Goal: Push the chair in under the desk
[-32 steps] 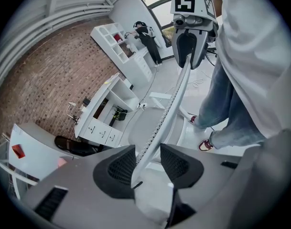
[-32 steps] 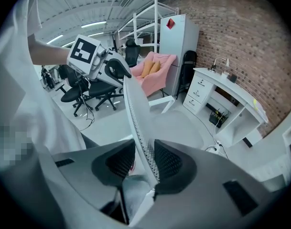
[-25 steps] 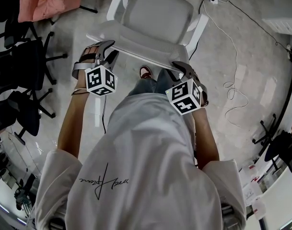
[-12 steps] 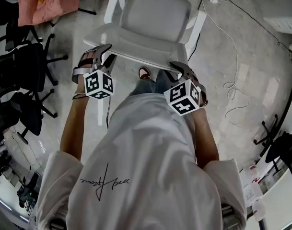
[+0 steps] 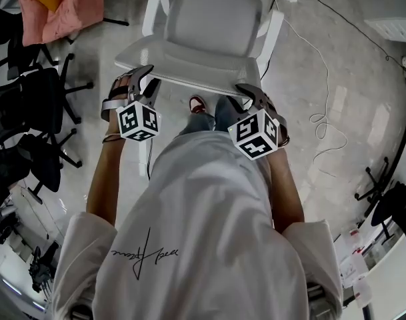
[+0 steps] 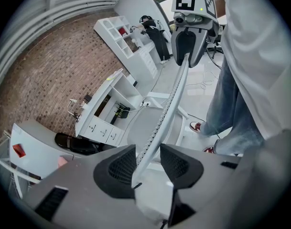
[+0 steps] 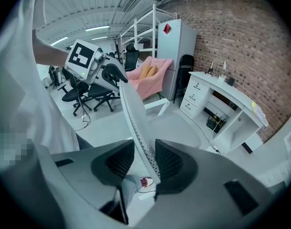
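Chair (image 5: 213,25) on floor, just far of person; backrest top edge runs left-right. Left claw (image 5: 148,77), right claw (image 5: 245,92) spread astride it, right jaws just widened. Desk (image 7: 229,101) farther ahead.

White T-shirt (image 5: 203,239) with black script, blue jeans (image 5: 200,121); left gripper (image 5: 147,77) and right gripper (image 5: 245,93) carry black-and-white marker cubes (image 5: 137,121).

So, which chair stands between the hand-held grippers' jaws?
The white chair: its backrest edge runs between the jaws of the left hand-held gripper and the right hand-held gripper. The black chairs stand aside, untouched.
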Action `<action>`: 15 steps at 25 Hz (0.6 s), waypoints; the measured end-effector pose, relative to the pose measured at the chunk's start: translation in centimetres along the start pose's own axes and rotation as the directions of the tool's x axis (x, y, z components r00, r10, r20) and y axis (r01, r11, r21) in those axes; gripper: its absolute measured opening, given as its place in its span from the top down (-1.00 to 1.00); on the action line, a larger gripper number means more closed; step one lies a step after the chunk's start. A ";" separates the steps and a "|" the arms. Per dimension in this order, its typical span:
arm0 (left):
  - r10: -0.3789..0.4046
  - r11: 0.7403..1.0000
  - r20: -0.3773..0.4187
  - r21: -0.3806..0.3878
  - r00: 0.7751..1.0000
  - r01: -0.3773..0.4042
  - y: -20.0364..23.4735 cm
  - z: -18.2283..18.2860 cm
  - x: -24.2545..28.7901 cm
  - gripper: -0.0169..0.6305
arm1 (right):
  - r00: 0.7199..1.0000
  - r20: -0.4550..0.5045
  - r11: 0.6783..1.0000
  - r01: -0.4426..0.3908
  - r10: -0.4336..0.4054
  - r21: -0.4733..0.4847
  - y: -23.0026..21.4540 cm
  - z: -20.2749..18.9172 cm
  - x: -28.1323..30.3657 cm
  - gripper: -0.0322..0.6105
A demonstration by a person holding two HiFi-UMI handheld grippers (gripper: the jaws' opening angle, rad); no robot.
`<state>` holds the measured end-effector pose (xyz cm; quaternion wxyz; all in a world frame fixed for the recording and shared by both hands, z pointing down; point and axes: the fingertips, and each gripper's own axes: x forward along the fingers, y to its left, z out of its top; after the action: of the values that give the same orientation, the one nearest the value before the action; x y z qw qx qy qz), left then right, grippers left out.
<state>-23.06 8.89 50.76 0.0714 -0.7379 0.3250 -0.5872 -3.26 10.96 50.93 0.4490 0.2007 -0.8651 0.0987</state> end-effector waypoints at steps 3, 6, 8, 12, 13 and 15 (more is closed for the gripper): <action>-0.006 1.000 -0.001 0.005 1.000 0.006 -0.3 1.1 0.3 0.47 | 1.000 0.001 1.000 0.002 -0.002 0.005 -1.1 -0.6 -0.4 0.42; -0.013 1.000 -0.004 -0.002 1.000 0.013 -0.3 1.7 0.3 0.47 | 1.000 0.001 1.000 -0.008 0.008 -0.002 -1.9 -0.8 -0.6 0.41; -0.013 1.000 -0.007 -0.006 1.000 0.013 -0.3 2.1 0.4 0.47 | 1.000 0.006 1.000 -0.016 0.016 -0.009 -2.3 -1.0 -0.9 0.41; -0.009 1.000 -0.013 -0.017 1.000 0.009 -0.3 3.1 1.0 0.46 | 1.000 0.011 1.000 -0.022 0.022 -0.012 -3.1 -1.6 -1.2 0.42; -0.008 1.000 -0.016 -0.020 1.000 0.007 -0.2 3.2 1.2 0.46 | 1.000 0.011 1.000 -0.024 0.024 -0.012 -3.3 -1.6 -1.2 0.42; -0.005 1.000 -0.018 -0.025 1.000 0.004 -0.1 3.6 1.4 0.45 | 1.000 0.013 1.000 -0.025 0.025 -0.015 -3.6 -1.7 -1.2 0.42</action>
<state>-19.66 7.17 50.86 0.0581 -0.7341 0.3312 -0.5900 0.19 8.60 50.85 0.4434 0.1871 -0.8712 0.0967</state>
